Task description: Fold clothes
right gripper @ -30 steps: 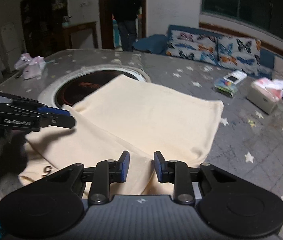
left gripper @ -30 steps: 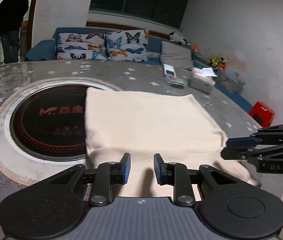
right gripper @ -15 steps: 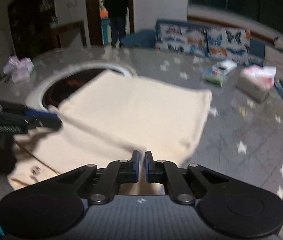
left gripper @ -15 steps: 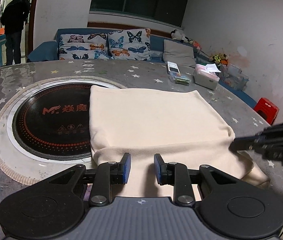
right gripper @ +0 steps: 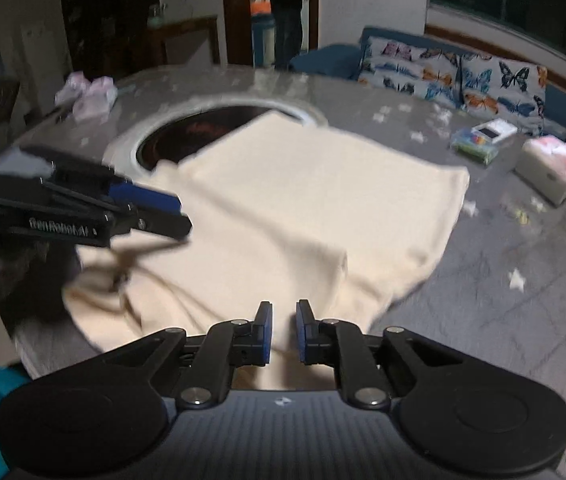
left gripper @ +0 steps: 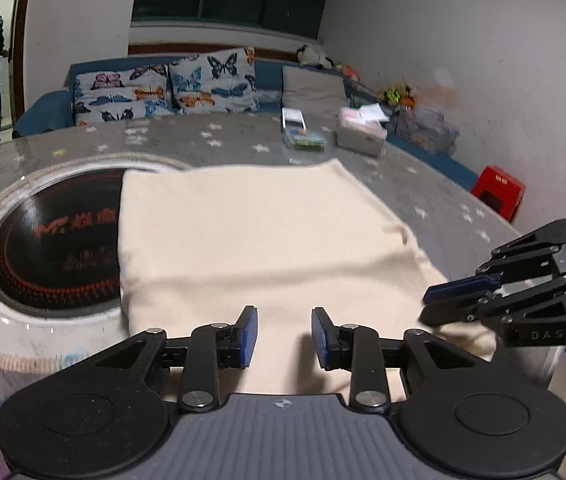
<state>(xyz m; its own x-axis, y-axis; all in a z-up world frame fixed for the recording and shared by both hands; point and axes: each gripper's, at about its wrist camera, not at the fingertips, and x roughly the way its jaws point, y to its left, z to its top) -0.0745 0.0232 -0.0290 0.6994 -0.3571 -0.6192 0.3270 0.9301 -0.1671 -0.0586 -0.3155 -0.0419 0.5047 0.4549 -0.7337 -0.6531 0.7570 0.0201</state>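
Observation:
A cream garment (left gripper: 251, 236) lies folded flat on the grey star-patterned table, also in the right wrist view (right gripper: 307, 200). My left gripper (left gripper: 285, 338) is open and empty, just above the garment's near edge; it also shows in the right wrist view (right gripper: 163, 216). My right gripper (right gripper: 284, 332) has its jaws a small gap apart over the near right corner of the garment, holding nothing. In the left wrist view it (left gripper: 439, 304) hovers at the garment's right edge.
A round black hotplate (left gripper: 51, 240) with a white rim is set in the table, partly under the garment. A tissue box (left gripper: 361, 134) and a small packet (left gripper: 303, 140) stand at the far side. A pink bundle (right gripper: 87, 96) lies far left. The table edge is near me.
My right gripper shut half a second ago and now stands slightly open. Both grippers have shifted over the near edge of the garment. The near fold lies flatter.

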